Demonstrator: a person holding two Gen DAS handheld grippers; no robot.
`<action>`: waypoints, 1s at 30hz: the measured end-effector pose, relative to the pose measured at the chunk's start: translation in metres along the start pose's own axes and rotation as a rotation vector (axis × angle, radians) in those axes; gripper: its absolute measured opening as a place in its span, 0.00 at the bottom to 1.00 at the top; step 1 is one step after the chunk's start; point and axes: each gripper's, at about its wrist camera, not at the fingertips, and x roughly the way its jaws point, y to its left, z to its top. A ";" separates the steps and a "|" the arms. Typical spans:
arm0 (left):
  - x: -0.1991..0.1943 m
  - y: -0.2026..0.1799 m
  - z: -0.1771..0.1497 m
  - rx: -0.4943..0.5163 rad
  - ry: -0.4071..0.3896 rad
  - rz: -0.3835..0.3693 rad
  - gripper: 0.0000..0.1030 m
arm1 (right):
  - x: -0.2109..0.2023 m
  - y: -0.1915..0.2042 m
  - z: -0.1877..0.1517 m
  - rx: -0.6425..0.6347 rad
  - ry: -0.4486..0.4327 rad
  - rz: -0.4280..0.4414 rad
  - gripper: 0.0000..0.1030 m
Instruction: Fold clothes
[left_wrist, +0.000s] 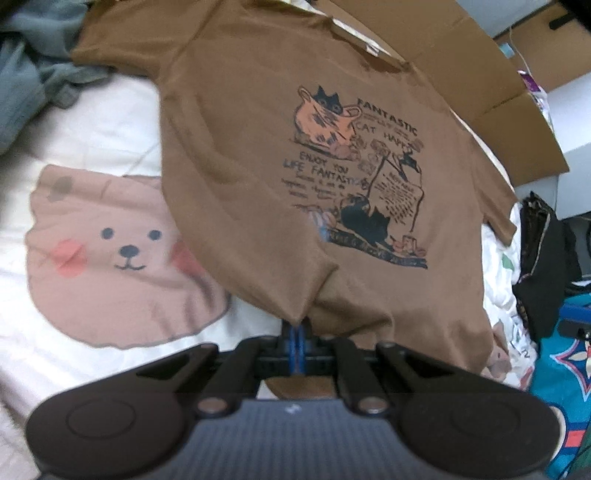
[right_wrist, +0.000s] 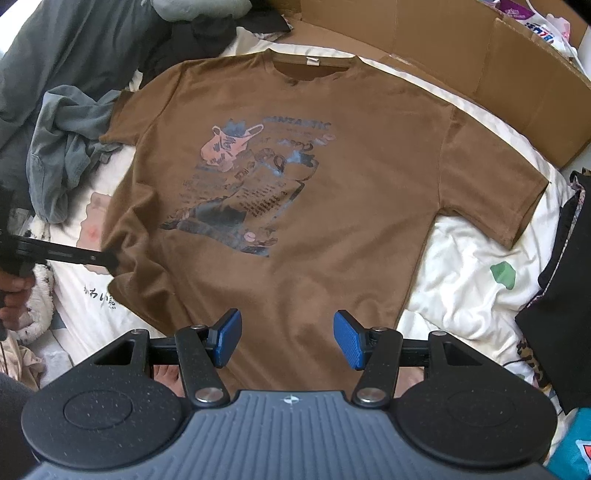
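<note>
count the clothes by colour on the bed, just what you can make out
brown t-shirt: 1, its edge pinched in the left gripper
grey garments: 2, heaped, count uncertain
black garment: 1
total: 4

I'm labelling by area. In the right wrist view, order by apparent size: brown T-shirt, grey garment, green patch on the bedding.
1. brown T-shirt, filling most of the view
2. grey garment, bunched at the left, partly cut off by the frame
3. green patch, a small mark on the white bedding

left gripper: jaws clamped together, pointing steeply down | right gripper: jaws apart, nothing between
</note>
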 end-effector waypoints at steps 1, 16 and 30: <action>-0.003 0.001 0.000 0.000 -0.002 0.008 0.01 | 0.000 -0.001 -0.001 0.002 0.001 -0.001 0.60; -0.031 0.004 -0.005 0.228 0.023 0.180 0.02 | 0.001 0.001 -0.001 -0.001 0.006 -0.002 0.60; 0.048 -0.036 0.032 0.148 0.081 0.043 0.02 | -0.001 -0.002 -0.002 0.022 0.006 0.008 0.60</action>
